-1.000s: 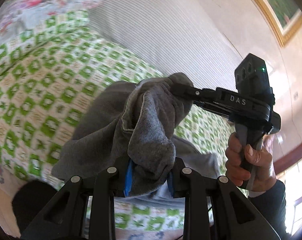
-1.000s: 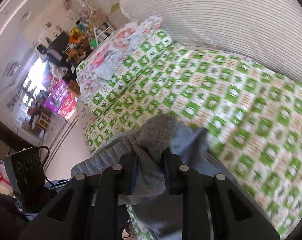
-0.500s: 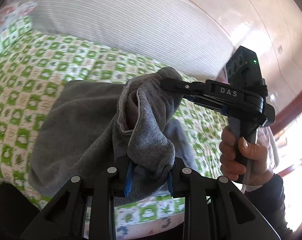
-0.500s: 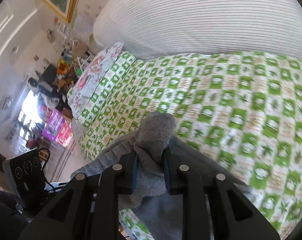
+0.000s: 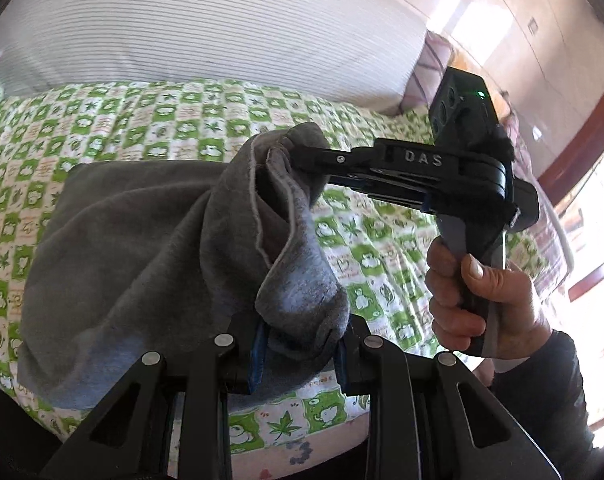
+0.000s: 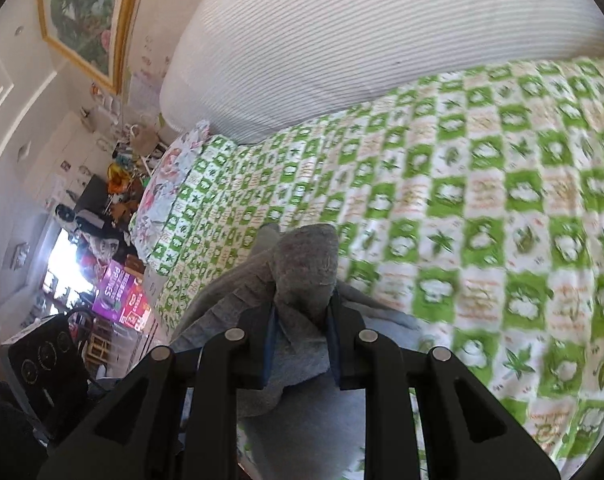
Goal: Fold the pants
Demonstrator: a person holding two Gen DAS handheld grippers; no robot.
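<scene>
Pants [image 5: 149, 240], gray, lie partly on the green bed [image 5: 141, 120], one edge lifted. Left claw [image 5: 299, 354] pinches a bunch of them. Right claw [image 6: 299, 330] pinches another bunch.

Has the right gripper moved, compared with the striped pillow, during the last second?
Yes. The right gripper, shut on the grey pants, has moved up toward the striped pillow; more of the green quilt now lies below it.
</scene>
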